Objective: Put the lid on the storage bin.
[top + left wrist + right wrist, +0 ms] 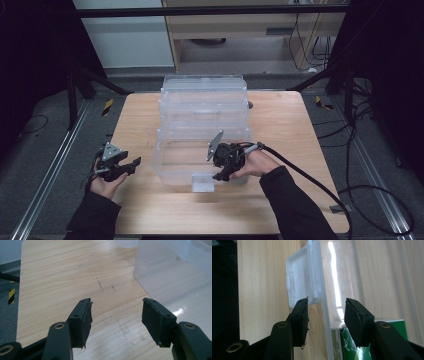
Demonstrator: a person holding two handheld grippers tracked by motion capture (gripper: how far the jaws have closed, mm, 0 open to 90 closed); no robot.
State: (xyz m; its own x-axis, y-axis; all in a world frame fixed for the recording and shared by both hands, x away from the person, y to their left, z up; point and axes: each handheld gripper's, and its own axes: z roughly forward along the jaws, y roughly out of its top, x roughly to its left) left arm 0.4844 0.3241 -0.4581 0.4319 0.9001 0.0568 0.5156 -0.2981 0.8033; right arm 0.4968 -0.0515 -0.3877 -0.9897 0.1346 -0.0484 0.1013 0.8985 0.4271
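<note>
Two jaws of the right gripper (325,315) straddle the front wall of the clear box (200,145), beside its white latch (303,280), spread and not yet pressing. Settle them squarely over the wall before clamping. On the bench (280,125), the box runs its long axis side to side, lid raised behind. Left gripper (116,317) hangs released over bare wood.
</note>
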